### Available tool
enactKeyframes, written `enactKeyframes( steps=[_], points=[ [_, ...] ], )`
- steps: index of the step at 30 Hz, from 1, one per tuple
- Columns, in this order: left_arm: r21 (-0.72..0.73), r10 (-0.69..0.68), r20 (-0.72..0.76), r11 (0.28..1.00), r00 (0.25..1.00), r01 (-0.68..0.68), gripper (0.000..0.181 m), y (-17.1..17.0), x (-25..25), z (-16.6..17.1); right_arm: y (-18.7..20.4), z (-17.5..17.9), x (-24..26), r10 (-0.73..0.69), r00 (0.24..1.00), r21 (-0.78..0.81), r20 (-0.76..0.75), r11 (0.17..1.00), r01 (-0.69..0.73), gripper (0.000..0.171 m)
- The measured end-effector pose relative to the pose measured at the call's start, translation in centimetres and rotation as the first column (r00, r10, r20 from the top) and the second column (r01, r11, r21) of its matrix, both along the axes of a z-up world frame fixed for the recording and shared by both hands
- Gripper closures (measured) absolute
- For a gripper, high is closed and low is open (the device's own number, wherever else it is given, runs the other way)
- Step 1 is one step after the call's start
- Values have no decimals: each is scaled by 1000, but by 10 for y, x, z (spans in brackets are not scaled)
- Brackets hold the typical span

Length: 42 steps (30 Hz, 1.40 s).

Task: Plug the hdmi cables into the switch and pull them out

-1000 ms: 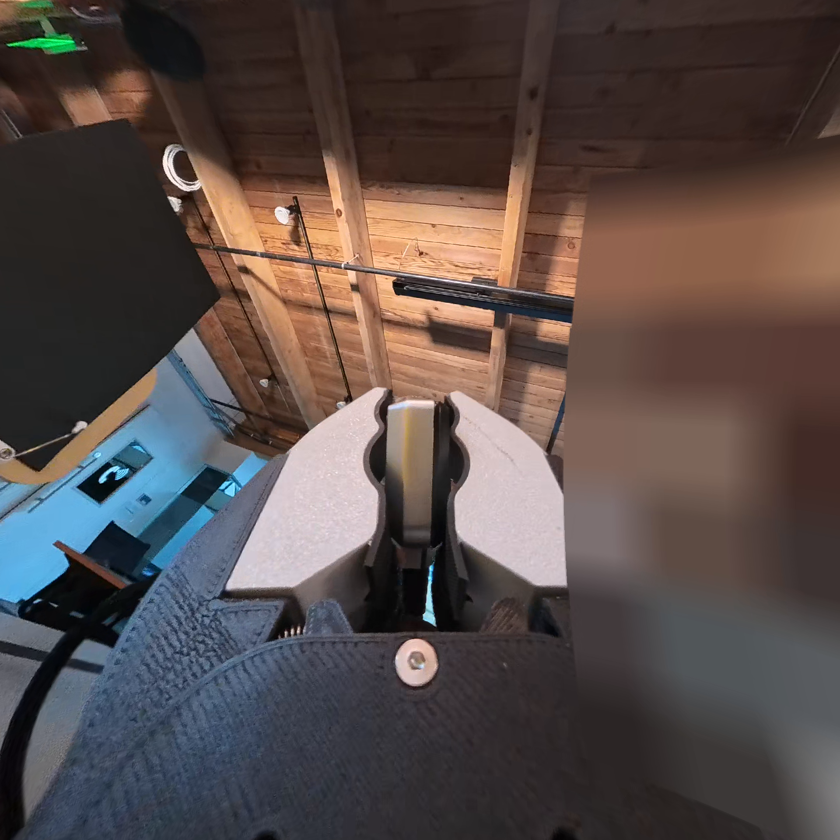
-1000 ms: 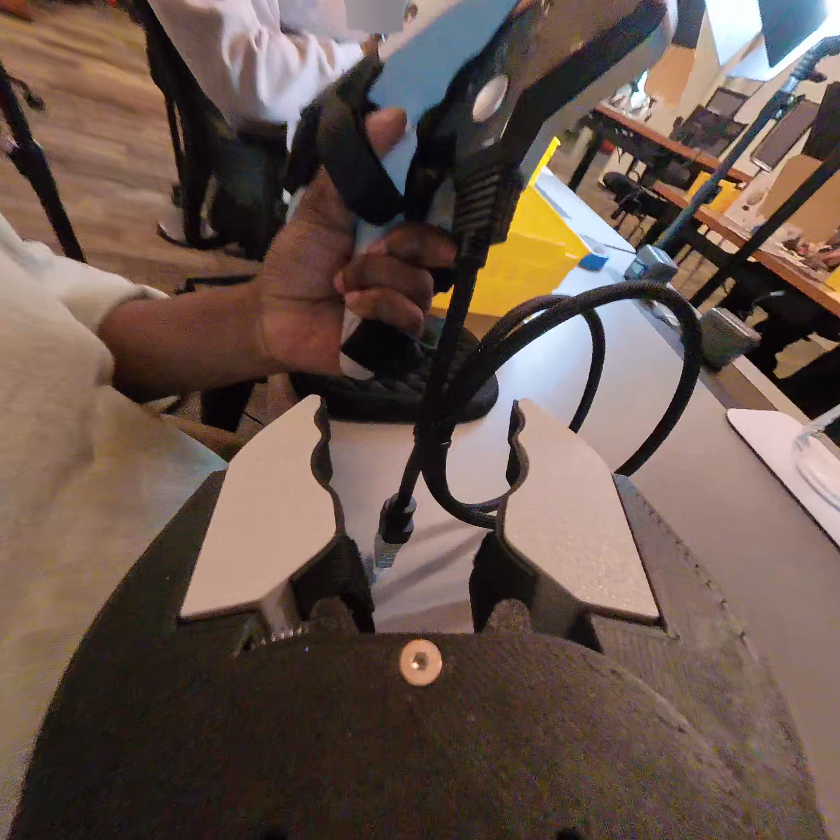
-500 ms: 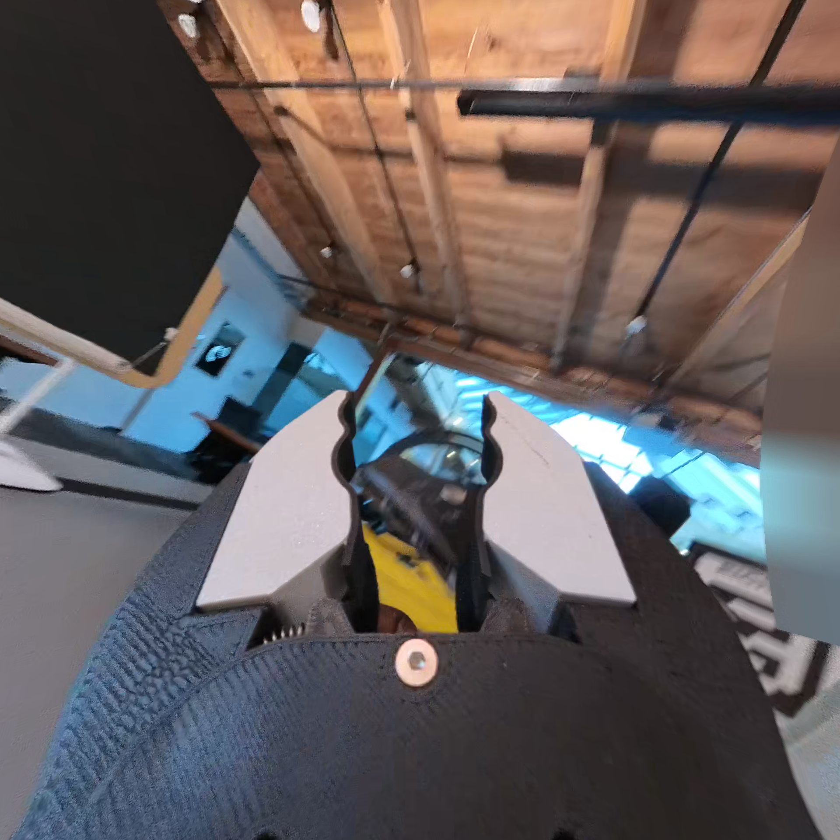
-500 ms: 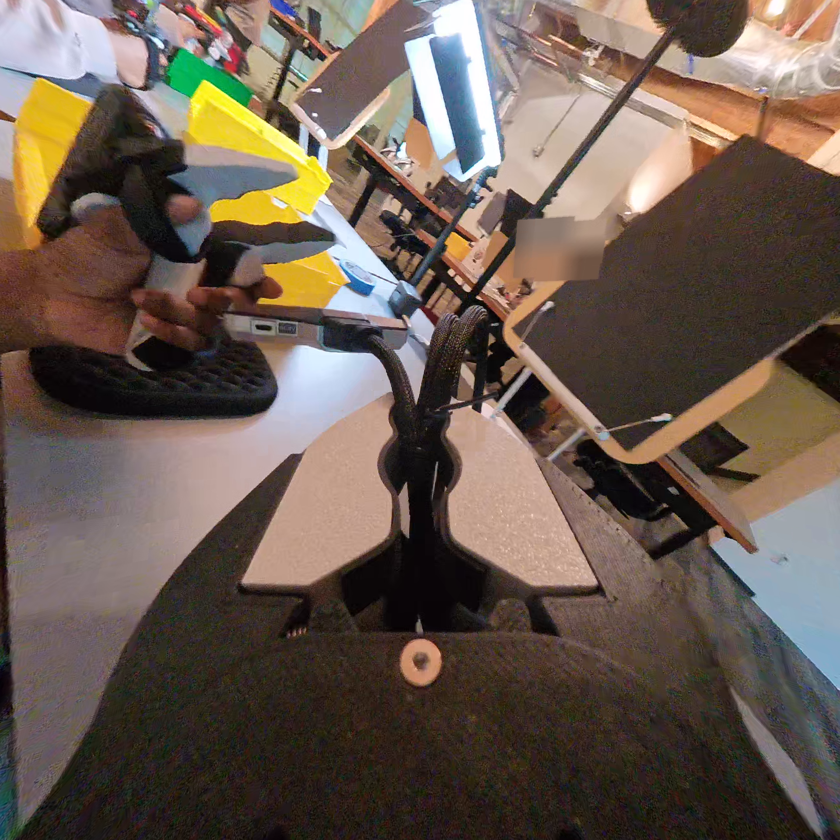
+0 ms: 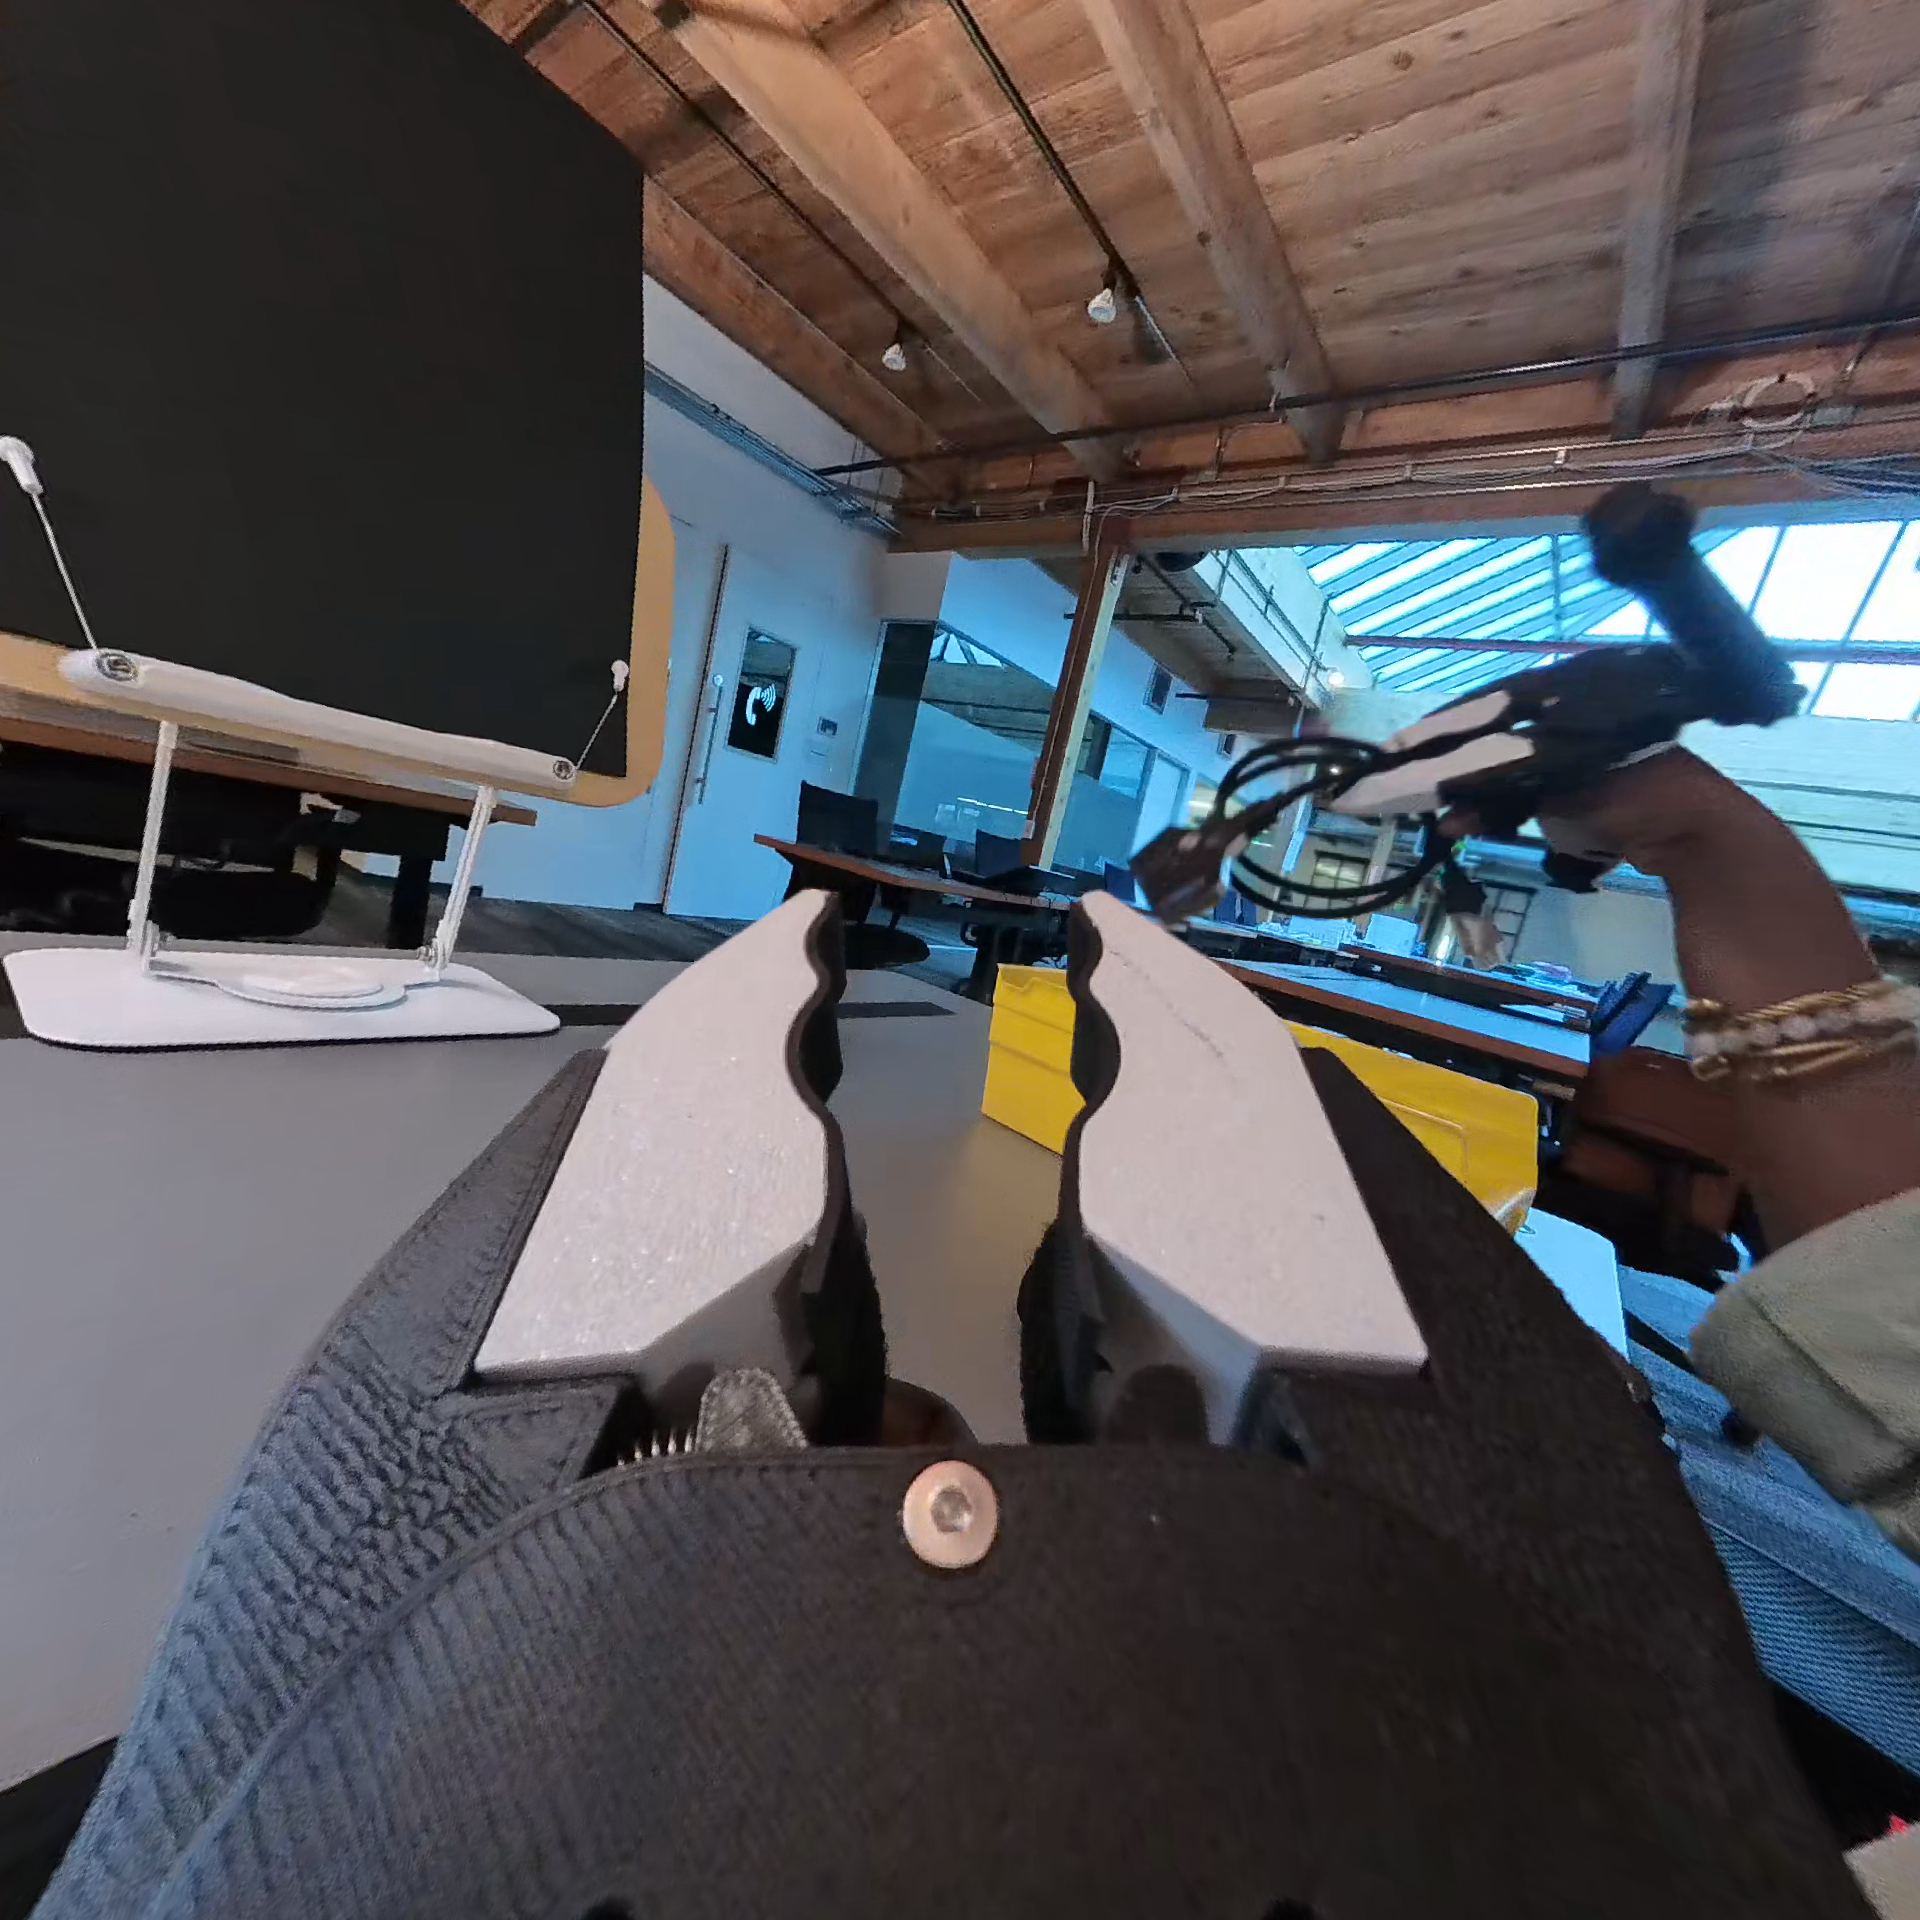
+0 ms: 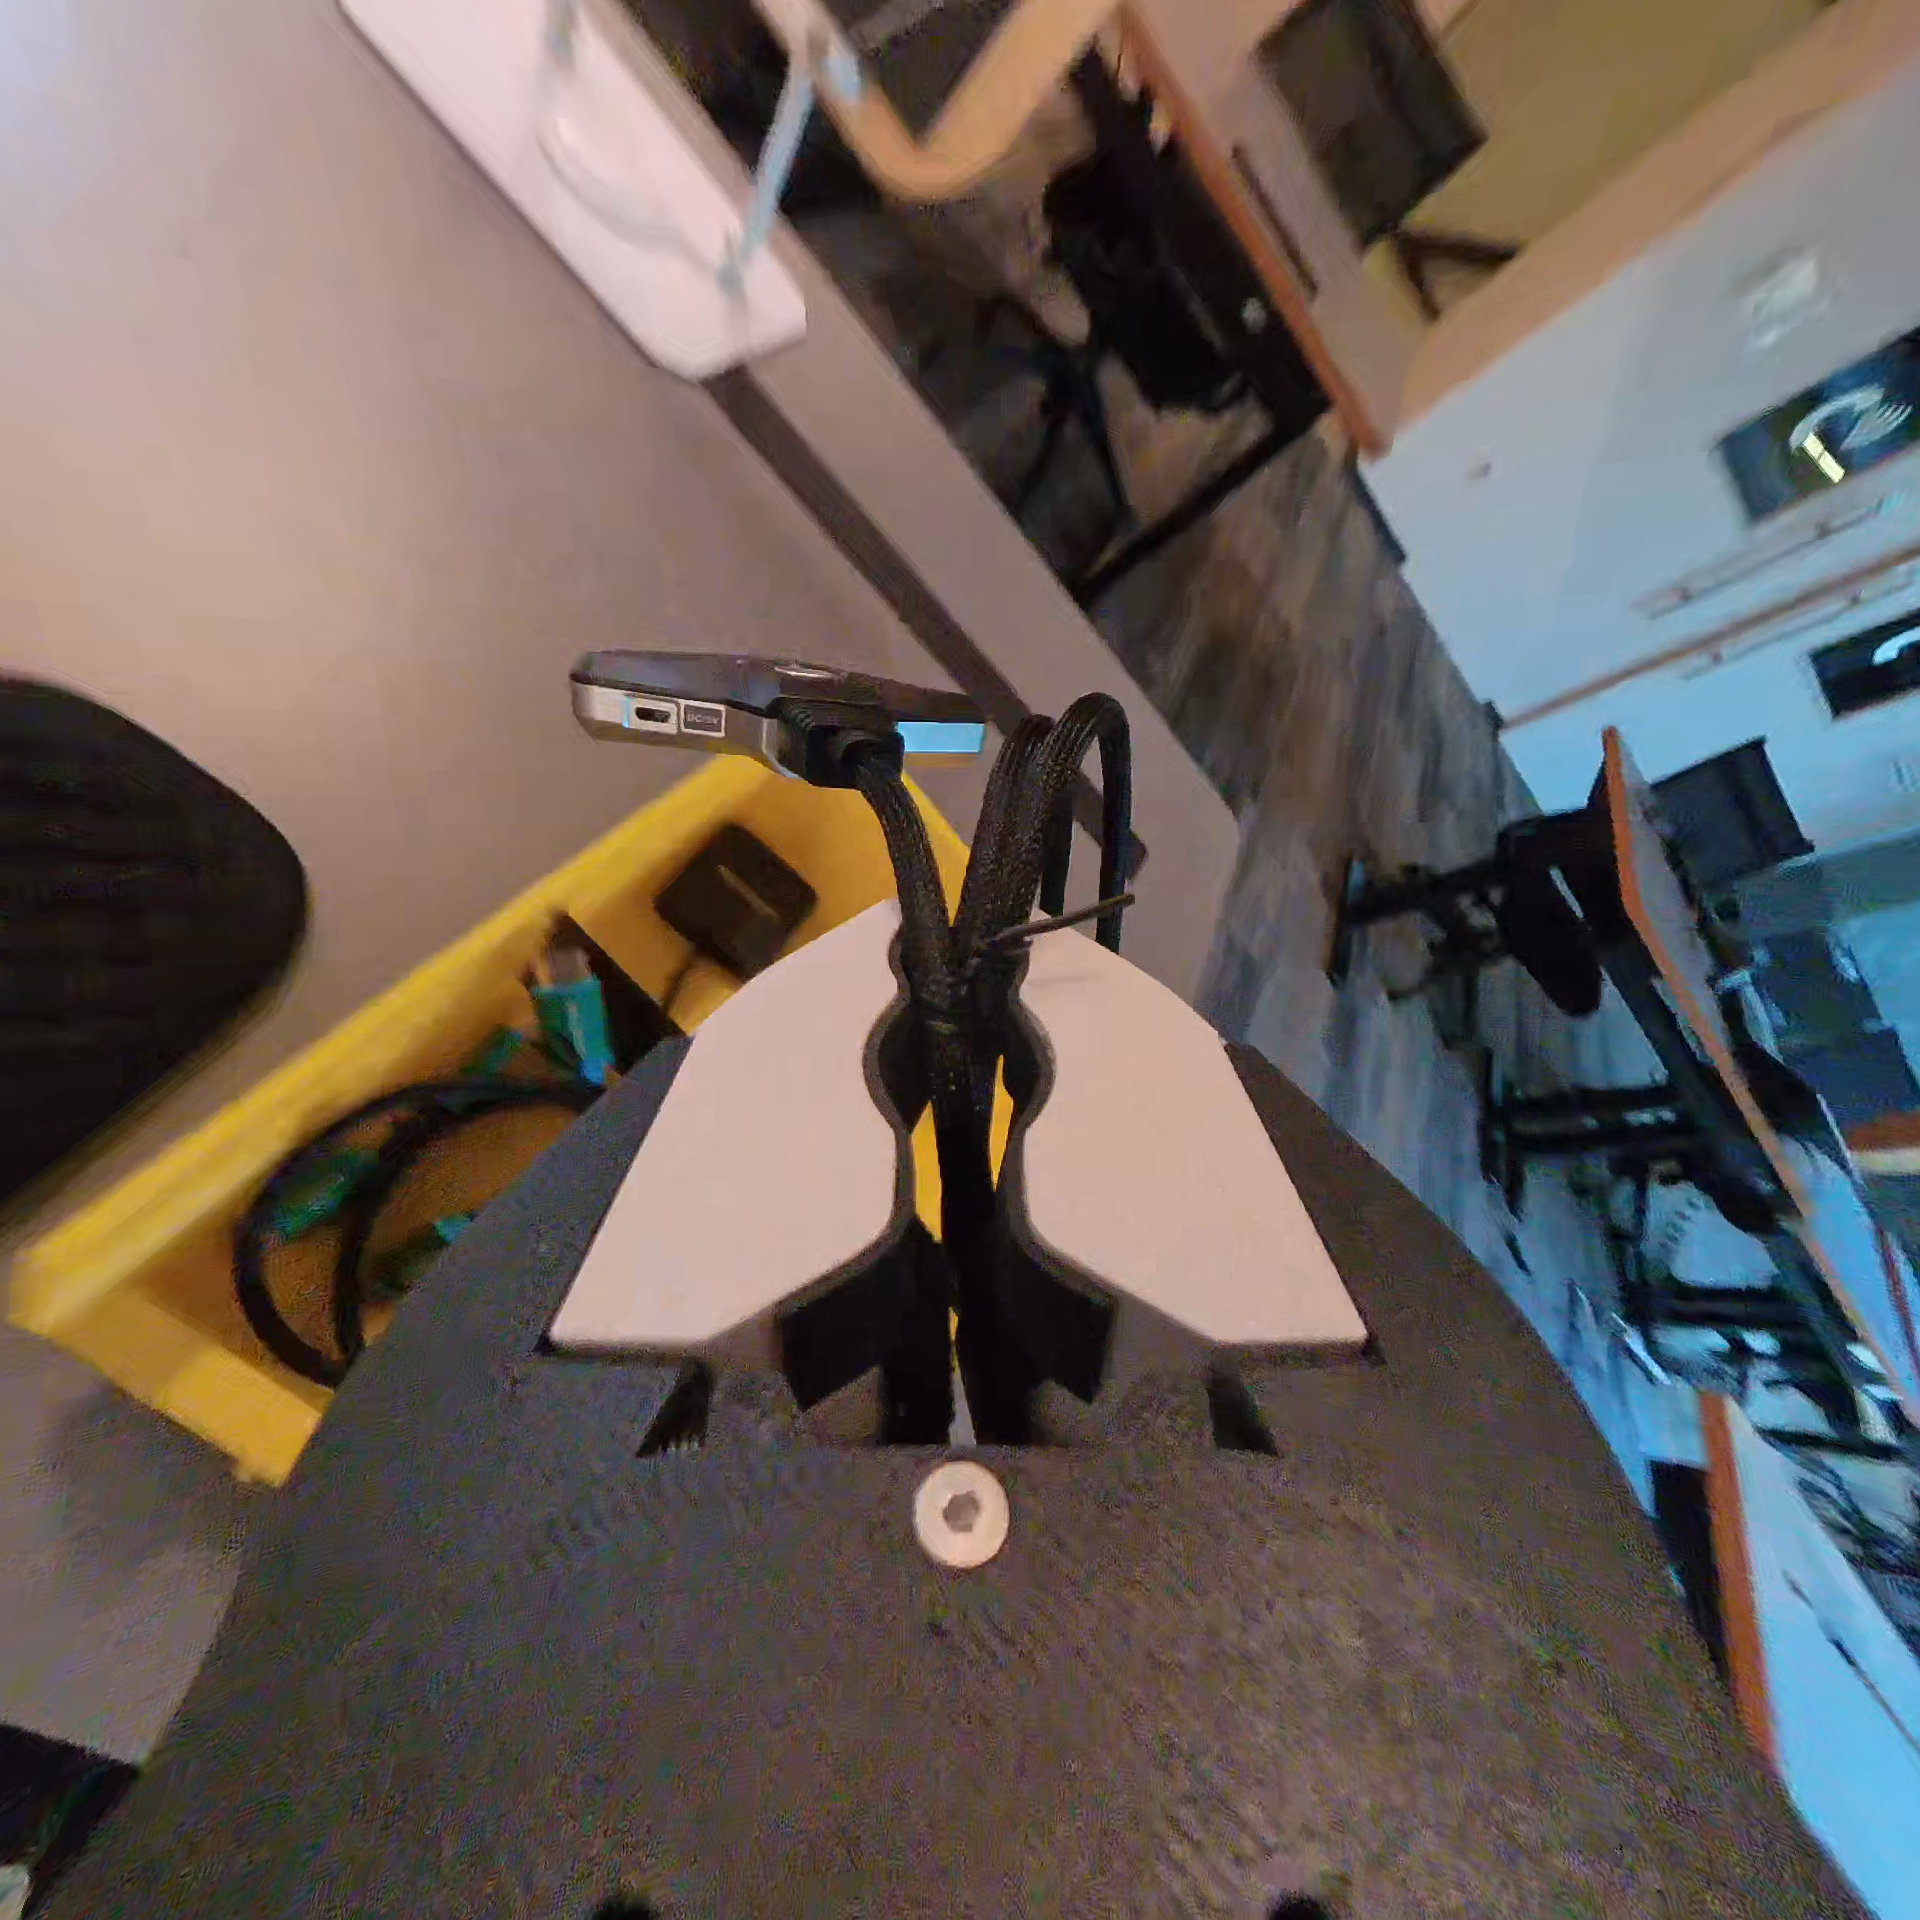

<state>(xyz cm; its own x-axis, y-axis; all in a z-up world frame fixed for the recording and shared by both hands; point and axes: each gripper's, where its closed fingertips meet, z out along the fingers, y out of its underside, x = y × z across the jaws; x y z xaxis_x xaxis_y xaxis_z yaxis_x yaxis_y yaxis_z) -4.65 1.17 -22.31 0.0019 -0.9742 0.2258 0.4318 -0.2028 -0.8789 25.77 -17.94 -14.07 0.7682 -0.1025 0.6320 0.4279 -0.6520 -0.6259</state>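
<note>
Two grippers: left gripper (image 5: 951, 925) parted narrowly, empty, over bare grey table (image 5: 260, 1143). Right gripper (image 6: 956, 935) clamped on coiled hdmi cable (image 6: 940, 997), aloft above yellow bin (image 6: 156, 1278) at table edge; switch (image 6: 727, 712) dangles, plugged.

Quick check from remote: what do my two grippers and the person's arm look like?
Both the left gripper and the right gripper have light grey wedge-shaped jaws with wavy black inner pads, on a textured black printed body with one silver screw. The right arm wears gold bracelets and a pale sleeve.
</note>
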Motion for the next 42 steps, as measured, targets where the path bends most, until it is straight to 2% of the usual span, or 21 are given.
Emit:
enactKeyframes(
  steps=[4,8,11,14,18,21,23,26,29,30,32,35,38,40,42],
  points=[
    [1,23,-3,1000,1000,-23,142,4,-1,-1,1,-36,44,-60,998,-347,32,935,67,159],
    [5,20,-7,1000,1000,-20,142,3,0,-2,10,-77,57,15,997,-633,-82,771,-64,158],
    [12,16,7,1000,1000,-16,143,2,-1,0,22,-105,58,137,977,-747,-161,630,-211,158],
    [6,19,9,1000,1000,-19,143,4,-2,0,39,-122,72,238,965,-783,-113,577,-234,158],
    [10,22,9,1000,1000,-22,143,4,-2,0,53,-133,90,271,961,-755,-45,621,-211,151],
    [24,19,13,1000,1000,-19,143,1,-2,1,38,-149,100,220,974,-776,-51,605,-177,140],
    [28,23,10,999,1000,-24,143,1,-2,1,33,-155,99,202,976,-746,-78,638,-192,132],
    [35,27,3,999,1000,-27,143,1,-1,0,33,-143,90,193,975,-618,-105,756,-217,114],
    [54,40,-8,998,999,-40,143,0,0,0,28,-98,87,81,996,-384,-24,919,-84,82],
    [60,43,-12,997,999,-43,143,0,1,-1,23,-83,79,39,999,-285,-22,958,-44,76],
    [69,44,-18,997,999,-43,143,-3,2,-2,11,-61,46,29,998,-93,-61,995,-34,74],
    [84,48,-24,995,999,-46,143,-5,3,-2,-7,-57,-31,189,971,116,-144,978,-173,86],
    [112,65,-36,992,997,-60,143,-7,3,-2,-32,-94,-92,247,906,120,-343,968,-218,96],
    [128,72,-43,990,996,-66,144,-9,5,-2,-43,-127,-115,196,866,80,-459,980,-180,95],
    [140,76,-50,988,996,-68,144,-11,7,-2,-43,-158,-123,129,851,8,-509,989,-145,96]
  ],
)
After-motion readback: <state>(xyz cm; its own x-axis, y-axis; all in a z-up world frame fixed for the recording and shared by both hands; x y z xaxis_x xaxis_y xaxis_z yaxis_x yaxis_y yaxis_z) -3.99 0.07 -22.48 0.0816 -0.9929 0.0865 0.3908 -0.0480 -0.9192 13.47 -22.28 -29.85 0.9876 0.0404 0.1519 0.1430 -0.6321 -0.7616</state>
